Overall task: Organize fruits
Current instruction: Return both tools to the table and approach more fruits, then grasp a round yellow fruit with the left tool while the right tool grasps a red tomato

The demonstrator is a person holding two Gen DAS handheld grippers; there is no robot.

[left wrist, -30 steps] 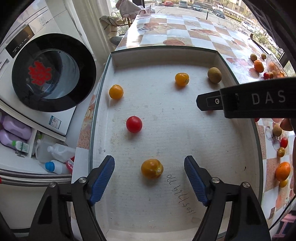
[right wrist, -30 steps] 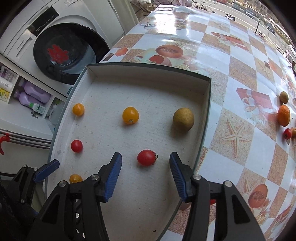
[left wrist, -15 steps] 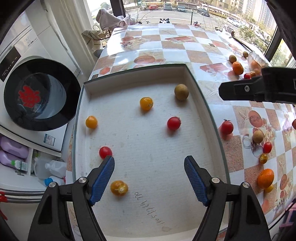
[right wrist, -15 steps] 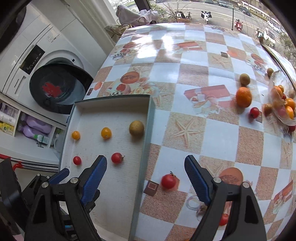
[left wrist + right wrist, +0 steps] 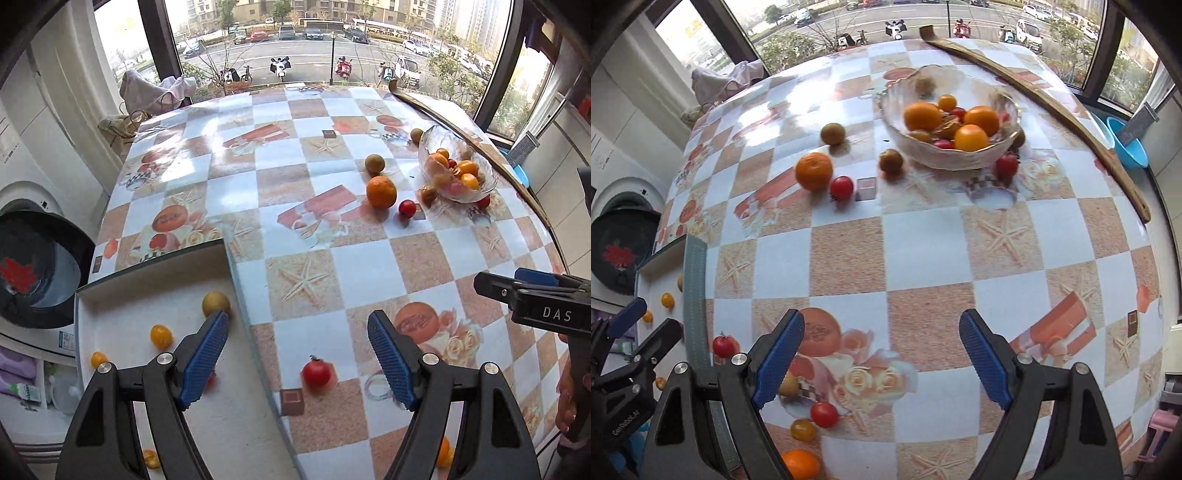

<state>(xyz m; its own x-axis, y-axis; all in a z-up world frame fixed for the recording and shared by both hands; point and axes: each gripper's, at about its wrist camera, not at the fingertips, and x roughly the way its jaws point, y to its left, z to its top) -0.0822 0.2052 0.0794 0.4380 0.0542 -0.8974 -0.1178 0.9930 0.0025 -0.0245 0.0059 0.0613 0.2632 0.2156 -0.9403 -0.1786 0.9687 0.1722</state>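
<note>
Finger hides tray tomato (image 5: 211,378) (red, probably).

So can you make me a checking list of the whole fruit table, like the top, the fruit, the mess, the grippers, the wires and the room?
Surface: checkered tablecloth, bare in the middle.
Job's things: glass bowl holding fruit; white tray with several small fruits; loose orange and red tomato on the cloth.
Clutter: long wooden strip along the far edge.
Grippers: left gripper and right gripper both open, holding nothing.
Cables: nothing seen.
Surroundings: washing machine, blue basin, window onto a street.
</note>
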